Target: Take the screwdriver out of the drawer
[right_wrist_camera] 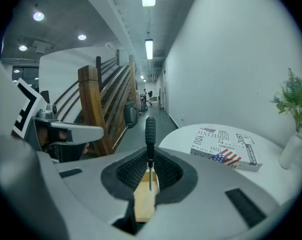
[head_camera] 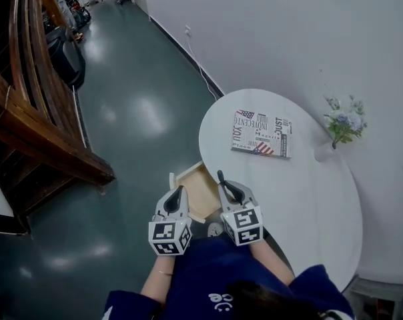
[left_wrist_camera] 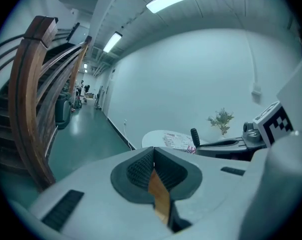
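Floor (head_camera: 141,112): dark green and glossy, running down a long corridor beside a white wall.
Staircase (head_camera: 35,125): wooden, with curved rails, on the far left of the corridor.
Tabletop (head_camera: 308,192): round and white, set against the wall, to my right.
Drawer (head_camera: 196,191): pale wood, pulled open from the tabletop's edge, showing between and just past my two tools.
Book (head_camera: 261,133): flat on the tabletop, with bold lettering and a flag print.
Left hand-held gripper (left_wrist_camera: 153,166): clenched with nothing between its pads, beside the right one.
Right hand-held gripper (right_wrist_camera: 150,166): clamped on the screwdriver's metal shaft.
Flowers (head_camera: 343,124): a small sprig in a white vase near the wall.
Screwdriver (right_wrist_camera: 150,134): out of the drawer and above it, its black handle sticking out beyond my right jaws.
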`<state>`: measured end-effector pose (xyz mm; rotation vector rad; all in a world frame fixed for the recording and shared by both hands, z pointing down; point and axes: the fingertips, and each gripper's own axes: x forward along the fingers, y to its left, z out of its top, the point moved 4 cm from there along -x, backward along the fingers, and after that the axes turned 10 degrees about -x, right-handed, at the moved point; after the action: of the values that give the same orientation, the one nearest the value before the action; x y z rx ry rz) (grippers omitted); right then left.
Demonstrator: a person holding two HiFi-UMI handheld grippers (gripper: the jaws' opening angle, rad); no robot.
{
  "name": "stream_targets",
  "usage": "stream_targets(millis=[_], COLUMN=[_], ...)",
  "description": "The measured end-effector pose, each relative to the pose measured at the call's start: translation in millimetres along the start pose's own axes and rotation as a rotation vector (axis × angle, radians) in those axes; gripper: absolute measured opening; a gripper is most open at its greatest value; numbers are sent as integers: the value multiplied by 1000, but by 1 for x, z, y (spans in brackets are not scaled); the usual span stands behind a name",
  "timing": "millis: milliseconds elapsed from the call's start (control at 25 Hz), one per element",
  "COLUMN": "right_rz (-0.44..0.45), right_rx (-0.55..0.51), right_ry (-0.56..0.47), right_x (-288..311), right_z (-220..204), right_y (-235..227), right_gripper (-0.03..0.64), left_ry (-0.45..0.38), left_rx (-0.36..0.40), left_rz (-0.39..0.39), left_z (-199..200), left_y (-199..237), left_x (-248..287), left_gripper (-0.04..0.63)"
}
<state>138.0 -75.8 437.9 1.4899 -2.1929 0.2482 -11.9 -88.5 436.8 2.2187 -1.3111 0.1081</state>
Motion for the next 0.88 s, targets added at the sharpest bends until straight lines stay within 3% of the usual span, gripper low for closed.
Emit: stream_targets(millis=[360, 880], right_rz=[-86, -114], right_rx=[26, 26], right_ry=[-86, -136], right_x=[-32, -57], right_z=[13, 3], right_y=[-23, -29], right_gripper=[48, 48], left_ry=[-69, -109], left_rx=[78, 142], left_rz=[10, 49], left_z=[15, 13], left_y=[-22, -43], left_x=[-10, -23], left_gripper=[5, 5])
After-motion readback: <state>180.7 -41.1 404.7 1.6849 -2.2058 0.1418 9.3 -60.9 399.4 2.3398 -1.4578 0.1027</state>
